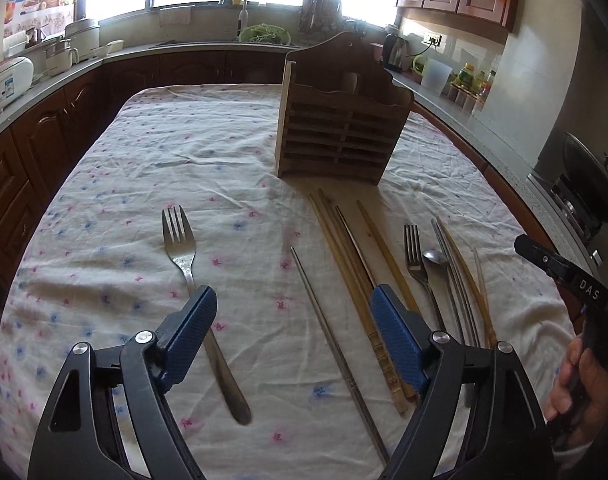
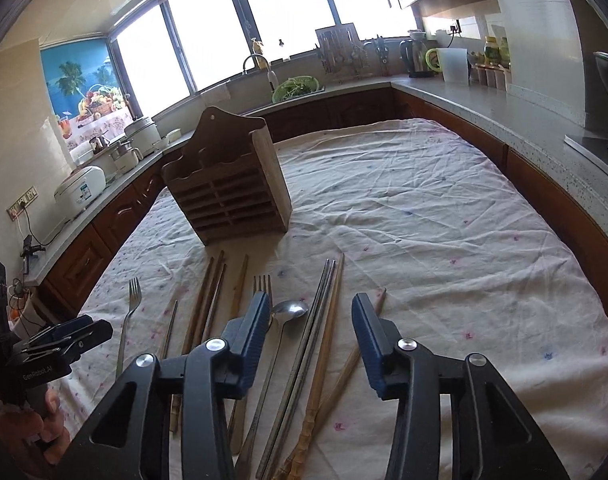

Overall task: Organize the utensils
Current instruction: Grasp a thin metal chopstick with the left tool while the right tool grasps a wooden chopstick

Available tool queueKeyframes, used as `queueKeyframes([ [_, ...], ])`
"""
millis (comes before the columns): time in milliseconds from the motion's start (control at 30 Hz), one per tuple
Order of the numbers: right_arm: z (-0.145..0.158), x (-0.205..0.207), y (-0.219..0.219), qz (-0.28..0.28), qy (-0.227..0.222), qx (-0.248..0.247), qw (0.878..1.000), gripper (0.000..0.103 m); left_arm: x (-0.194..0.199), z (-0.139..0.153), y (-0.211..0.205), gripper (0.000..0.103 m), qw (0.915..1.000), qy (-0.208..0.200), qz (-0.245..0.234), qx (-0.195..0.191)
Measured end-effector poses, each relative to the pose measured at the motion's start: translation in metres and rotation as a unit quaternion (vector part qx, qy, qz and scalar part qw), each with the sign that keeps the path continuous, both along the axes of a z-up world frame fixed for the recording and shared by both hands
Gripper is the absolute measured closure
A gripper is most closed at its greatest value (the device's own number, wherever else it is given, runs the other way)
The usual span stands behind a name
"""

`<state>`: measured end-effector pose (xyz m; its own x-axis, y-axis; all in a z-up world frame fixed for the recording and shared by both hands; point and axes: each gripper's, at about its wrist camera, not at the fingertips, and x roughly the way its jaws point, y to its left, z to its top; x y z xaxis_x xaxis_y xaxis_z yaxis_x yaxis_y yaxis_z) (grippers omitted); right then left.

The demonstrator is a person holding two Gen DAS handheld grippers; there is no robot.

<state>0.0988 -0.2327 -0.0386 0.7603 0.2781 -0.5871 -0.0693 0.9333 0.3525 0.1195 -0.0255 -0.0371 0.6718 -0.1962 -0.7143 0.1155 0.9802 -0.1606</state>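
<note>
A wooden utensil holder (image 1: 340,120) (image 2: 231,184) stands upright on the flowered tablecloth (image 1: 143,184). In front of it lie a lone fork (image 1: 179,248), a metal chopstick (image 1: 324,320), wooden chopsticks (image 1: 352,264), a second fork (image 1: 414,256), a spoon (image 1: 436,258) and more chopsticks (image 1: 452,264). My left gripper (image 1: 293,294) hovers open above the metal chopstick, between the lone fork and the wooden chopsticks, gripping nothing. My right gripper (image 2: 312,300) is open above the spoon (image 2: 289,309) and a metal chopstick pair (image 2: 324,292); its pads touch nothing.
Kitchen counters ring the table, with a sink (image 2: 295,88), a kettle (image 2: 414,58), a rice cooker (image 2: 81,190) and a stove with a wok (image 1: 592,184). A hand (image 1: 576,380) holds the right gripper at the left view's edge. The cloth's right half (image 2: 444,220) bears no utensils.
</note>
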Motion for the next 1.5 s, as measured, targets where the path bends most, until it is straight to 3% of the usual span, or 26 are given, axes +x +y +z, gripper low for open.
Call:
queueKeyframes([
  [133, -0.01, 0.027, -0.001, 0.004, 0.032, 0.005, 0.999, 0.074, 0.021, -0.012, -0.003, 0.041, 0.9994, 0.033, -0.005, 0.0],
  [533, -0.036, 0.078, 0.0, 0.016, 0.087, 0.006, 0.996, 0.08, 0.064, -0.034, -0.01, 0.062, 0.9962, 0.085, -0.018, 0.009],
  [700, -0.044, 0.092, 0.001, 0.019, 0.104, -0.005, 0.994, 0.084, 0.074, -0.043, -0.019, 0.081, 0.9937, 0.105, -0.037, 0.011],
  [1067, -0.057, 0.12, 0.011, 0.035, 0.13, -0.04, 0.99, 0.089, 0.082, -0.044, -0.03, 0.082, 0.9926, 0.101, -0.055, 0.041],
  [1133, -0.057, 0.127, 0.016, 0.04, 0.132, -0.056, 0.989, 0.088, 0.082, -0.044, -0.032, 0.084, 0.9924, 0.096, -0.058, 0.05],
  [1200, -0.057, 0.13, 0.021, 0.043, 0.131, -0.072, 0.988, 0.088, 0.082, -0.045, -0.032, 0.094, 0.9926, 0.09, -0.058, 0.058],
  [1300, -0.057, 0.128, 0.026, 0.045, 0.12, -0.091, 0.988, 0.09, 0.083, -0.045, -0.027, 0.096, 0.9935, 0.087, -0.058, 0.046],
  [1333, -0.057, 0.128, 0.026, 0.044, 0.118, -0.092, 0.988, 0.095, 0.083, -0.045, -0.027, 0.097, 0.9934, 0.087, -0.059, 0.047],
  [1500, -0.05, 0.121, 0.016, 0.046, 0.112, -0.038, 0.992, 0.098, 0.078, -0.039, -0.025, 0.099, 0.9935, 0.085, -0.064, 0.04],
])
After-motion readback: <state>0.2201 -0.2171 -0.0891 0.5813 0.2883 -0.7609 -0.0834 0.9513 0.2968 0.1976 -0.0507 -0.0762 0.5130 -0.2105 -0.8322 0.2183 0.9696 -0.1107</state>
